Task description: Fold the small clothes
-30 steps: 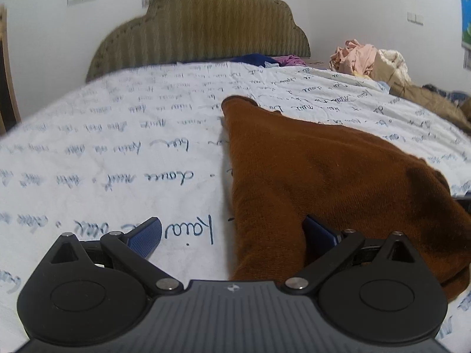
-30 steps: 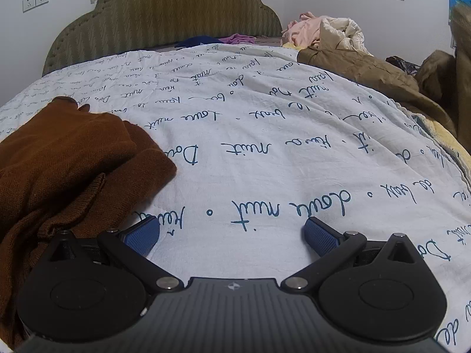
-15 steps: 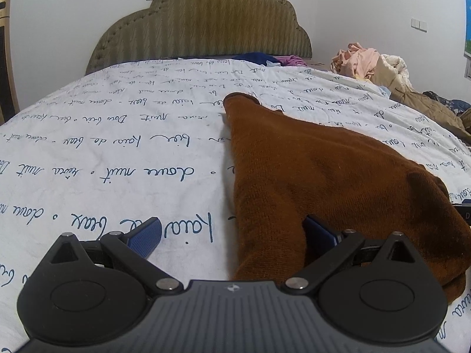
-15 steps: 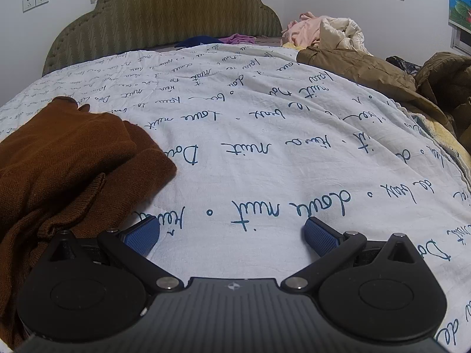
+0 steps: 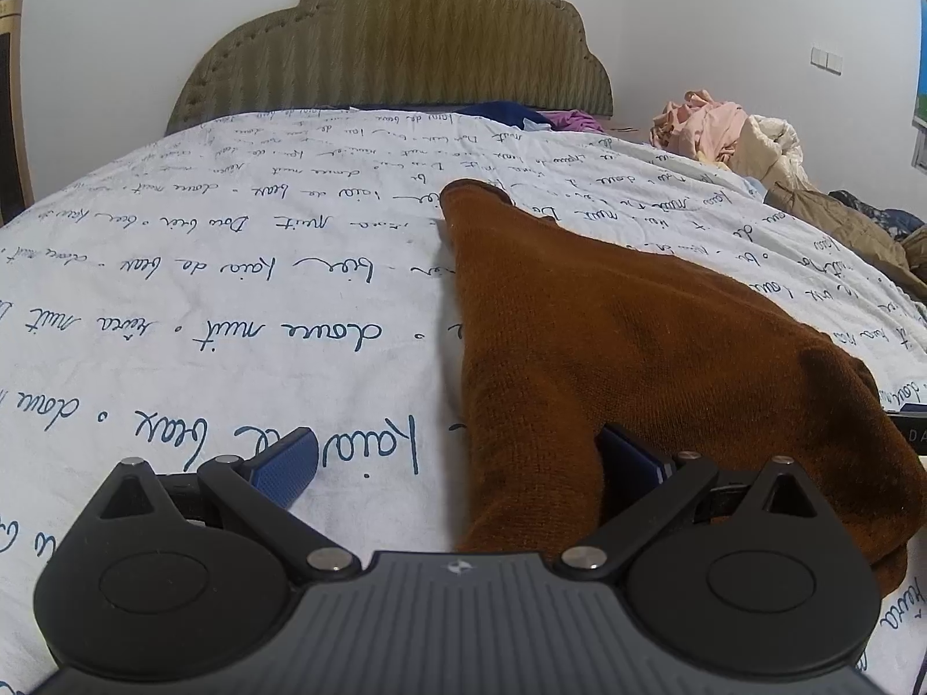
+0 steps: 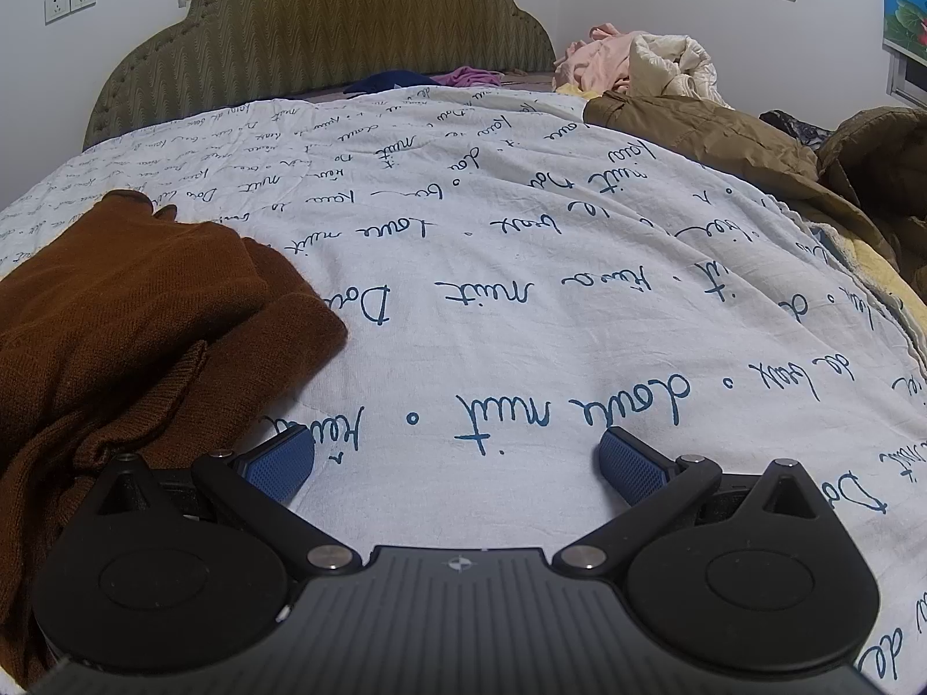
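Script-printed bedspread (image 6: pixel 521 266) (olive headboard (image 6: pixel 324 23))

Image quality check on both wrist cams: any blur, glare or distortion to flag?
Left wrist: sharp and evenly lit, no glare; fisheye bows the printed duvet and headboard, corners vignetted; the brown knit garment keeps crisp texture. Right wrist: equally sharp, same barrel bend, soft shadow under the garment's edge, no blown highlights.
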